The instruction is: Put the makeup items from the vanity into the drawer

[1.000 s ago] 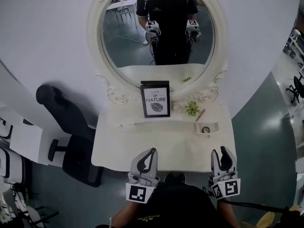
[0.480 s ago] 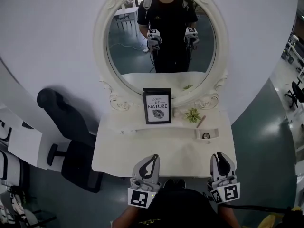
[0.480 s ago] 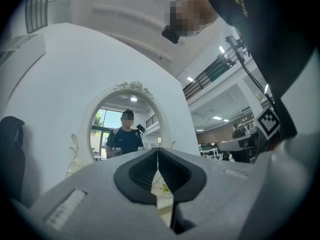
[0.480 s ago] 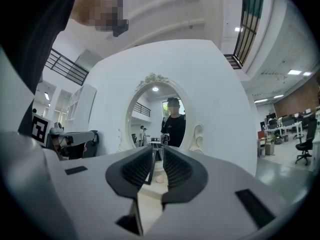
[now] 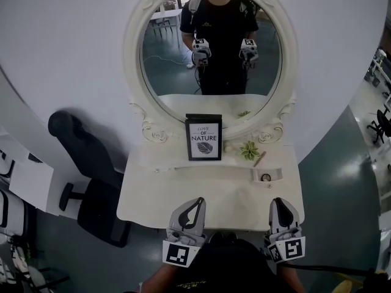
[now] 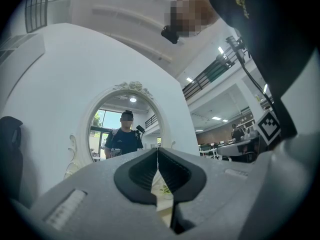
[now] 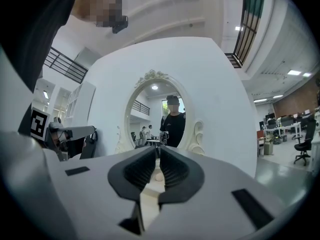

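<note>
I am holding both tongs low at the near edge of the desk (image 5: pixel 208 195), well in front of the framed print (image 5: pixel 203 137) that is leaning at the foot of the mirror (image 5: pixel 211 41). My left tongs (image 5: pixel 195 205) are pressed together with nothing in them. My right tongs (image 5: pixel 281 205) have just been closing and are now all but together, also on nothing; only bare desk is showing beyond the tips.

The makeup items are lying to the right of the print. Past the small green plant (image 5: pixel 248 151), a slim brown stick (image 5: pixel 259 159), a pencil or brush as far as I can tell, is lying at a slant. Nearer to me than that, a little tray (image 5: pixel 274 171) is holding a small round piece (image 5: pixel 266 177). None of them is being touched. I am not seeing the drawer from here; I am guessing it sits under the desk's front edge.

I am expecting the stick to be light, stiff and ready to roll, so I am planning to pinch it across its middle. The round piece is probably hard and smooth, and the tray wall is crowding it, so coming from above and gripping it across its rim looks safest. Both are small enough to slip from a loose pinch.
</note>
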### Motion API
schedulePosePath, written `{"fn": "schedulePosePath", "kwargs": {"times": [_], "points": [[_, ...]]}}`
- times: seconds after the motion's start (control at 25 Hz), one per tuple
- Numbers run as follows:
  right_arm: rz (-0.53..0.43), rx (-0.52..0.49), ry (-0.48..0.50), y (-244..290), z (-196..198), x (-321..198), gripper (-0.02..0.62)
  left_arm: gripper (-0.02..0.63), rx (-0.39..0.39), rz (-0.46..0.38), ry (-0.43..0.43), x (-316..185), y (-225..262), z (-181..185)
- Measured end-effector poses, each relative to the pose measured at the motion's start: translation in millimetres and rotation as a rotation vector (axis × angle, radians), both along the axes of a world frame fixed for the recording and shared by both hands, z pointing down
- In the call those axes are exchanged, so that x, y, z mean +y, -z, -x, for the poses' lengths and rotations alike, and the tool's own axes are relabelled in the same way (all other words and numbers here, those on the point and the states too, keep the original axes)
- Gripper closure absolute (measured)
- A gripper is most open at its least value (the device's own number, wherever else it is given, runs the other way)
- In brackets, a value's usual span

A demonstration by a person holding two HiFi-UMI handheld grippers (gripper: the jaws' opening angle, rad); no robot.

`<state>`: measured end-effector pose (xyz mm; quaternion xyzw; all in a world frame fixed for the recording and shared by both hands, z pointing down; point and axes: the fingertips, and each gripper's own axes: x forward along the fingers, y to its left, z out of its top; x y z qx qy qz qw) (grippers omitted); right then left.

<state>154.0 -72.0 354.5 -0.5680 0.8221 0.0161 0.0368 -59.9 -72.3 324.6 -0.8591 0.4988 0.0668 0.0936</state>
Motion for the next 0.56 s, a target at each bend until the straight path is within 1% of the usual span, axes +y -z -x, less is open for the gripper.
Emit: {"fn": "schedulePosePath", "kwargs": {"times": [0.4,0.56], "points": [[-0.002,0.016,0.008,1.0,0.2,-5.3,0.572,0.584,-0.007,0.013,0.006,-5.1,-3.1,-1.3],[-0.001,0.017,0.012,0.0,-0.4,-7.6,0.572,0.584,0.001,0.015,0.008,-6.2,-4.6,-2.9]]}}
